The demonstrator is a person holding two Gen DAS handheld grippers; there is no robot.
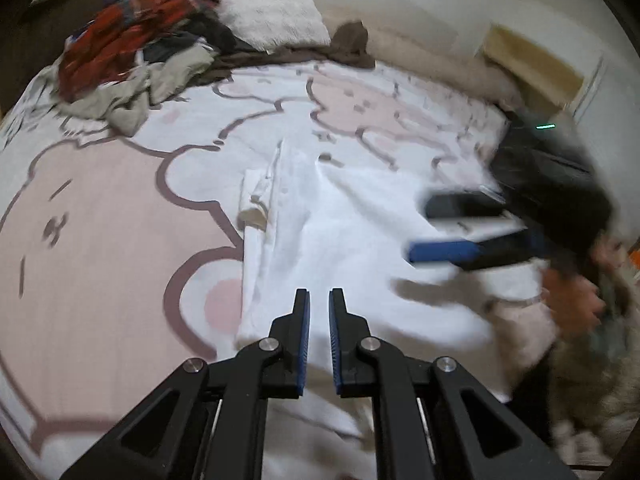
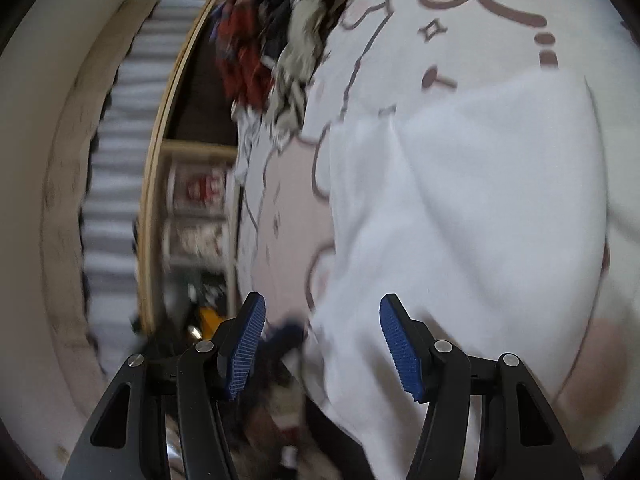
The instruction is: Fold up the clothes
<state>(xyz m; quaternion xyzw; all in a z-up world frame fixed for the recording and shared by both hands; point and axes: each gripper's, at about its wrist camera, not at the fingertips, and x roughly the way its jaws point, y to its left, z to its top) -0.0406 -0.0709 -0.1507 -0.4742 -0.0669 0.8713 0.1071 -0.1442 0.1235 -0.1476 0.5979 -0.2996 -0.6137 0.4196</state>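
In the left wrist view, a white cotton garment (image 1: 352,232) lies spread over the middle of the pink-and-white cartoon-print bedspread (image 1: 100,220), one long side turned in to a straight edge with a small cream cuff or collar showing beside it. The left gripper (image 1: 319,300) hovers over the garment's near end, its blue-padded jaws nearly together with a narrow gap and no cloth between them. The right gripper (image 1: 448,228), blurred, hangs over the garment's right side with its jaws parted and empty. A heap of red plaid, dark and grey clothes (image 1: 136,52) sits at the bedspread's far left corner. In the right wrist view, the right gripper (image 2: 322,344) gapes wide, holding nothing, above the garment's (image 2: 460,220) edge near the side of the bed. This looks like mid-fold on the white piece: a further fold would need each claw to pinch an edge or corner.
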